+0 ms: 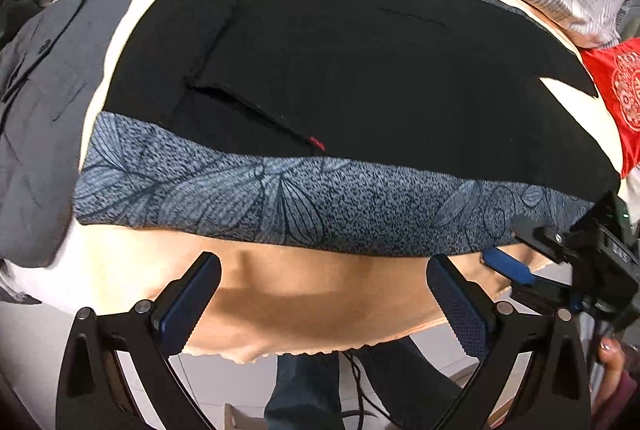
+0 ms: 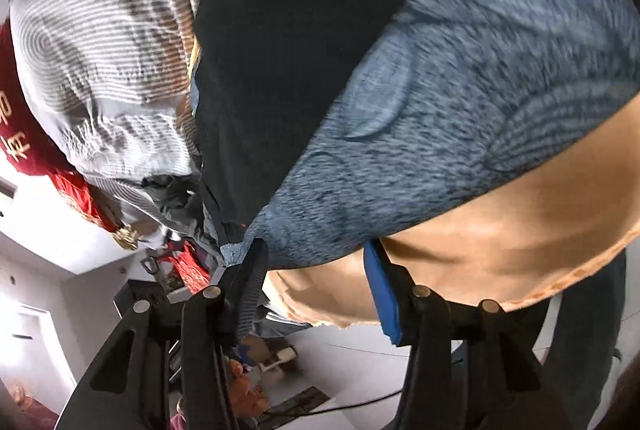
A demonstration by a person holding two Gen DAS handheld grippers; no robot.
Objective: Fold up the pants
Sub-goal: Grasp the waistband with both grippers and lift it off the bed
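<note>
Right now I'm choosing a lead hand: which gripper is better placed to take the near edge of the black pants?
Probably right. The right gripper sits at the blue patterned cloth's corner, beside the black pants. The left gripper hangs open over bare peach sheet, short of both.

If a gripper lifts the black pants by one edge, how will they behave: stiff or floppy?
Probably floppy: the black pants lie flat, moulded over the blue patterned cloth. The lifted part would likely sag and drag the rest. They look thin, so probably light.
</note>
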